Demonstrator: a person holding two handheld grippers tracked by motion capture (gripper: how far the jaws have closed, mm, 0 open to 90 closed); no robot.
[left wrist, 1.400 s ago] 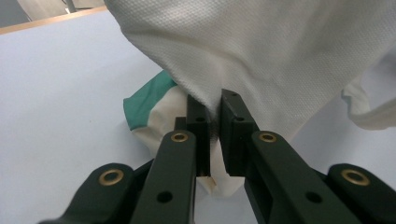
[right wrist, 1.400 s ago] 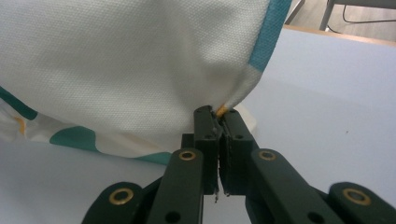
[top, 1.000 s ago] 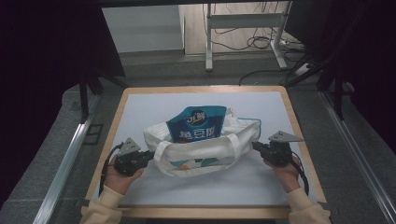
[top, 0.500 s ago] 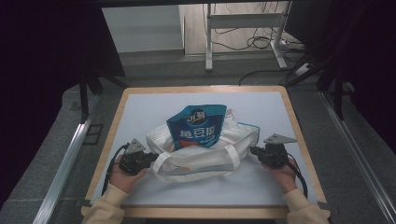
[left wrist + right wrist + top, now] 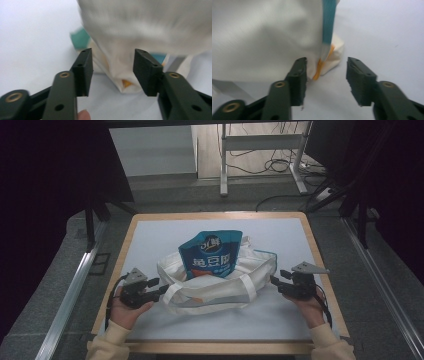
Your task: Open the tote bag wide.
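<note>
Both pairs of jaws stand apart with nothing between their pads: the left gripper point(image 5: 159, 286) sits at the left end of the white tote bag point(image 5: 220, 287), the right gripper point(image 5: 276, 282) at its right end. The bag lies on the white table point(image 5: 150, 240), its long axis running side to side between the two tools, and a blue snack pouch point(image 5: 212, 255) sticks up out of its mouth on the far side. In the left gripper view the bag's corner point(image 5: 122, 75) lies straight ahead between the open jaws, close in. In the right gripper view the bag's other corner point(image 5: 334, 53), with a blue edge and an orange seam, lies just ahead, slightly toward the left jaw. Each forearm comes in low from the near edge of the table, hands level, grippers pointing inward at the bag. Neither hand looks clearly nearer; a short push inward would probably put either corner between the pads.
</note>
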